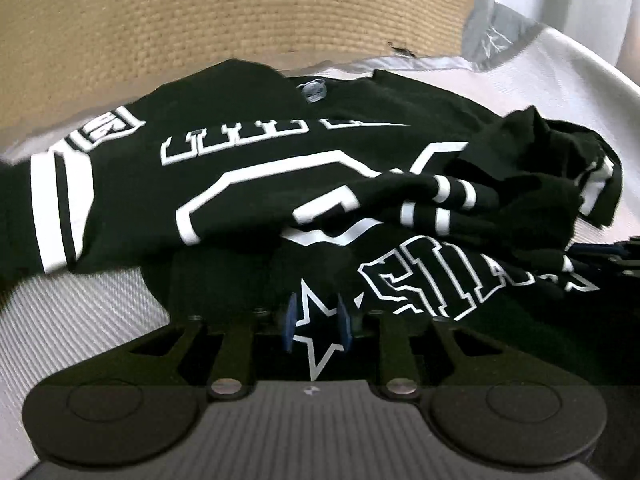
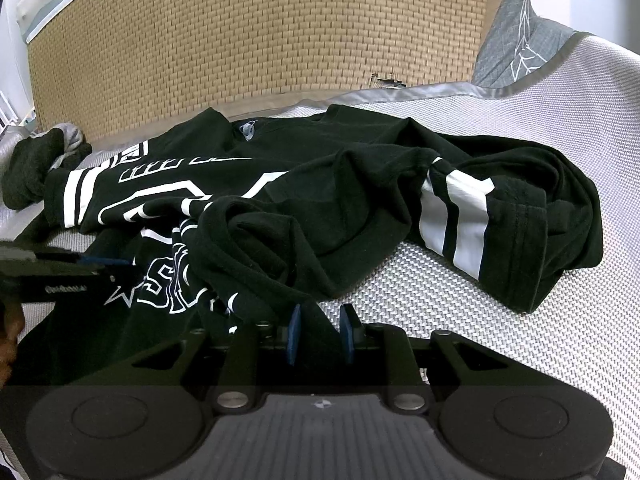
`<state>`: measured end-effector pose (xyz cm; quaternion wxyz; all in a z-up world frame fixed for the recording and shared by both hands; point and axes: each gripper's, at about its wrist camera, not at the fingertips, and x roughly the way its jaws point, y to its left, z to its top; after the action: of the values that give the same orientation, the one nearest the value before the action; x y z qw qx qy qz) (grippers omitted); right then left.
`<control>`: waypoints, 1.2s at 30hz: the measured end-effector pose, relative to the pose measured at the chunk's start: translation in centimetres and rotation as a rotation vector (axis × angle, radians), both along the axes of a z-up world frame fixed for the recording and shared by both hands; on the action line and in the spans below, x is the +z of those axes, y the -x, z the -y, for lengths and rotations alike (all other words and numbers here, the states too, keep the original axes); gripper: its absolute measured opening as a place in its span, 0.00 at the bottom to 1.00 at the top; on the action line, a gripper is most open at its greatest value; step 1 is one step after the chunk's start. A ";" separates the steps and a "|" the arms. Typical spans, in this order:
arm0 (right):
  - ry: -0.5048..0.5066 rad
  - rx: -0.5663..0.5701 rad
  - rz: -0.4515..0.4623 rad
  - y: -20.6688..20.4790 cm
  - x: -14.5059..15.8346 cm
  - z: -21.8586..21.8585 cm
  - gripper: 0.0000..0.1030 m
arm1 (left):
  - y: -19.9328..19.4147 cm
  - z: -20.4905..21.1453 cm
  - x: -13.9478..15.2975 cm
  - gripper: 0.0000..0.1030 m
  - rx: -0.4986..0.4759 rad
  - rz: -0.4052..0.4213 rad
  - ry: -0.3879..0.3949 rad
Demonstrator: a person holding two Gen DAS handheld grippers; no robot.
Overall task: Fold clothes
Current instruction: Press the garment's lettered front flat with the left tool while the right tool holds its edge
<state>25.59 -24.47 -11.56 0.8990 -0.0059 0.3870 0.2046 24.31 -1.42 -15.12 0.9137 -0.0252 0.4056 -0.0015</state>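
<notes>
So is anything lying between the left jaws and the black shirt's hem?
Nothing visible. The left gripper is right over the black shirt, its jaws either side of the printed star, with only fabric there.

The shirt [image 2: 320,184] is matt black cloth with smooth white print; the bed [image 2: 500,320] cover is coarse-woven grey; the headboard [image 2: 260,40] is woven straw-like matting.

Open white woven bedcover [image 2: 500,320] is left clear to the right of the crumpled black jersey [image 2: 320,200], giving room for a tool to pass. The far side is closed off by a woven headboard [image 2: 260,32], and a grey pillow [image 2: 520,40] is wedged in the right corner. A dark bundle [image 2: 36,168] blocks the left edge.
</notes>
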 end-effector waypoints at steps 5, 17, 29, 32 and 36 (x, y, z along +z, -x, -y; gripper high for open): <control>0.001 0.002 0.010 0.1 0.1 0.0 0.24 | 1.6 0.9 -1.3 0.27 0.034 0.116 -0.045; -0.034 0.037 0.107 1.6 1.4 -0.2 0.29 | 2.3 0.1 -1.9 0.26 0.056 0.183 0.024; -0.120 0.066 0.169 2.0 2.2 -1.0 0.31 | 2.5 -0.2 -2.0 0.26 0.058 0.201 0.050; -0.147 0.076 0.172 1.8 2.1 -1.2 0.32 | 2.5 -0.3 -2.1 0.26 0.058 0.203 0.053; -0.155 0.142 0.193 2.2 2.0 -2.0 0.35 | 2.5 -0.3 -2.1 0.26 0.058 0.203 0.048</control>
<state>23.36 -22.43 -9.52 0.9131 0.0164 0.2804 0.2956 21.80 -1.15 -17.21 0.9489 -0.0586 0.3099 0.0128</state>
